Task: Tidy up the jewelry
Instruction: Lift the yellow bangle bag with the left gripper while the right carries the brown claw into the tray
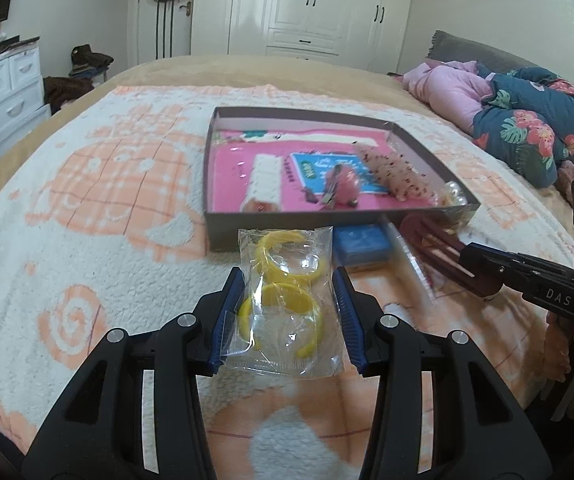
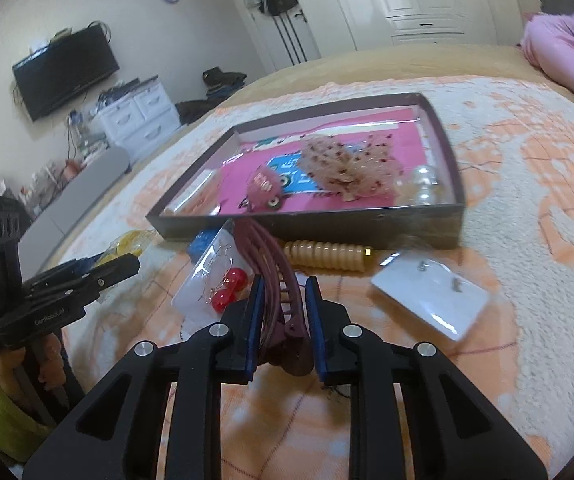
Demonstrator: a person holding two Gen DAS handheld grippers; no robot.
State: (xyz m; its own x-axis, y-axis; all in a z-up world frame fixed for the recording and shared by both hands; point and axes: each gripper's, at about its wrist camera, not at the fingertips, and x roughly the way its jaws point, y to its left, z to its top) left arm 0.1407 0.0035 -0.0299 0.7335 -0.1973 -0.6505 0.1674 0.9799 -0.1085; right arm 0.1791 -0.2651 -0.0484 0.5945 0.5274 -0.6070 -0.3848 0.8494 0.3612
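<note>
**Two grippers over jewelry beside the tray**

The left gripper [image 1: 289, 314] has its blue pads spread around a clear plastic packet of yellow rings [image 1: 285, 300], which lies on the white-and-orange fleece blanket [image 1: 87, 200] just before the dark shallow cardboard tray [image 1: 327, 220]; whether the pads touch it I cannot tell. The right gripper [image 2: 285, 322] stands narrowly parted around a long curved maroon plastic hair clip [image 2: 275, 280]; contact is unclear. Its long axis runs away from the camera toward the tray, hinge end nearest.
</note>
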